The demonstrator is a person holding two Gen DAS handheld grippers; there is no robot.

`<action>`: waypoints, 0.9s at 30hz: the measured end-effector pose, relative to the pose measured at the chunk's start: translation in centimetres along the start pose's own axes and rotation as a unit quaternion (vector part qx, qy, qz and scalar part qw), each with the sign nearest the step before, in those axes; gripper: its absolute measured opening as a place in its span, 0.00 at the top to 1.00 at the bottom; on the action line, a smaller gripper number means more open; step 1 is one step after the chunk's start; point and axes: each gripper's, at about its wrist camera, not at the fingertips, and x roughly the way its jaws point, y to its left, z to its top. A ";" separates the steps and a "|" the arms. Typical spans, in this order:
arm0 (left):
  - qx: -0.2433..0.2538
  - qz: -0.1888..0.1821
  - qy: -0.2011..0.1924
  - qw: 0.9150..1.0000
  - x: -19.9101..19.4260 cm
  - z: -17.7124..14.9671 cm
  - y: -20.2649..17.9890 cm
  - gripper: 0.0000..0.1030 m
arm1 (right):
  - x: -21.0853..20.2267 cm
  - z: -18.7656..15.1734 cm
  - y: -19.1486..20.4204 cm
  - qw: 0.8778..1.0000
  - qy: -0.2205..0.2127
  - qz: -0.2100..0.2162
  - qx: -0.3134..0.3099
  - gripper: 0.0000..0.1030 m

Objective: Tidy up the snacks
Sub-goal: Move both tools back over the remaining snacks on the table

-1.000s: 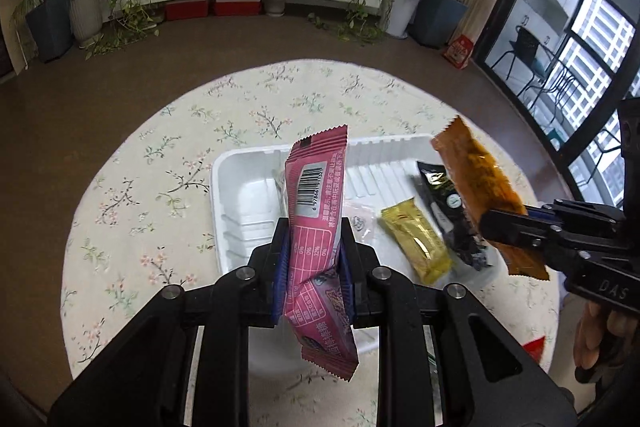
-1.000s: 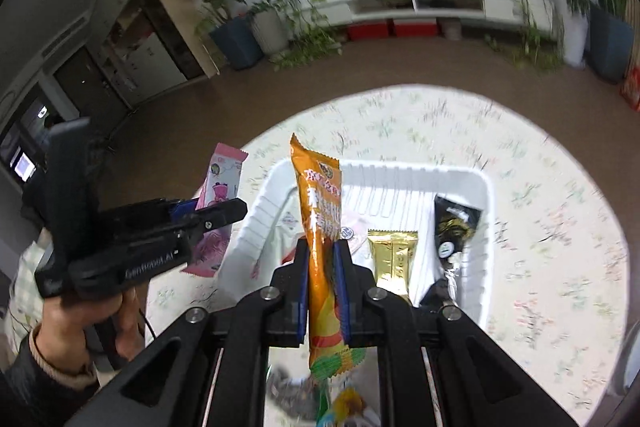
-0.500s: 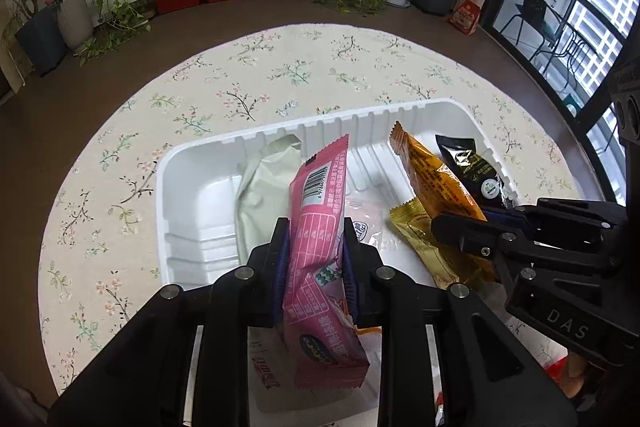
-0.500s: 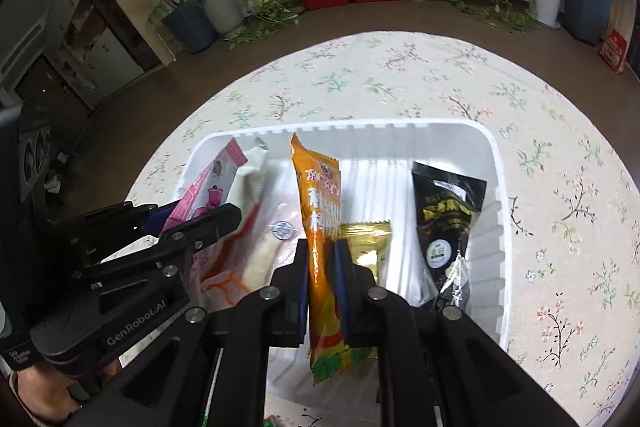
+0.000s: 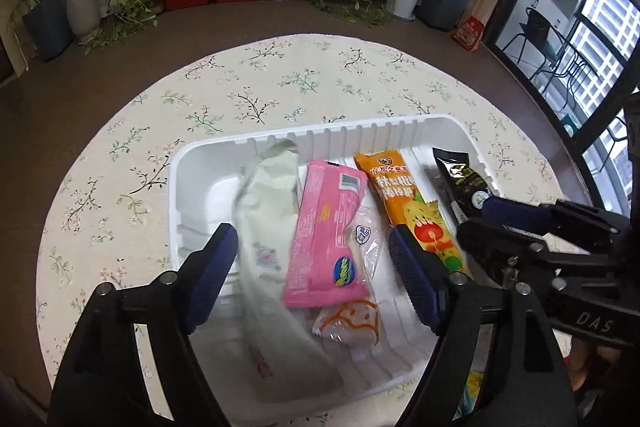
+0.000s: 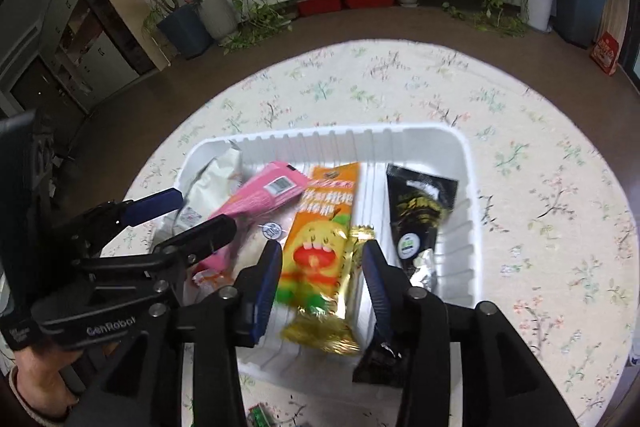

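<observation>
My left hand-held gripper stands with jaws apart above the white tray, holding nothing. The pink pack lies flat in the tray, between the pale green pack and the orange pack. My right hand-held gripper is likewise spread, empty, over the orange pack. The black pack lies at the tray's right. The tray rests on the floral worktop.
</observation>
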 end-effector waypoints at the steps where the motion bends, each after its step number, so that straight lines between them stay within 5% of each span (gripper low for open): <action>1: 0.003 0.000 -0.004 1.000 -0.9 -0.1 -0.1 0.15 | -1.0 -0.1 0.2 1.000 -0.008 -0.002 -0.006 0.54; 9: 0.025 0.014 -0.058 0.998 -9.7 -1.6 0.0 0.00 | -10.7 -2.4 0.9 0.995 -0.090 0.000 -0.036 0.31; 12: 0.016 0.019 -0.081 0.996 -13.3 -2.9 0.5 0.00 | -14.3 -4.7 1.4 0.993 -0.113 0.005 -0.044 0.30; 17: 0.020 0.083 -0.120 0.989 -18.8 -7.6 1.1 0.00 | -17.8 -9.8 2.6 0.990 -0.132 0.005 -0.049 0.26; 21: 0.007 0.105 -0.093 0.990 -20.4 -13.5 1.7 0.00 | -19.1 -15.3 4.9 0.988 -0.130 0.050 -0.071 0.26; 23: 0.003 0.109 -0.045 0.993 -19.9 -16.6 1.9 0.00 | -18.8 -18.0 6.3 0.986 -0.108 0.093 -0.087 0.26; 24: 0.002 0.111 -0.008 0.994 -19.3 -18.3 2.1 0.00 | -18.4 -19.9 7.8 0.983 -0.090 0.112 -0.118 0.26; 27: -0.006 0.115 0.022 0.993 -18.8 -22.7 2.3 0.00 | -16.9 -24.1 12.0 0.964 -0.053 0.116 -0.235 0.27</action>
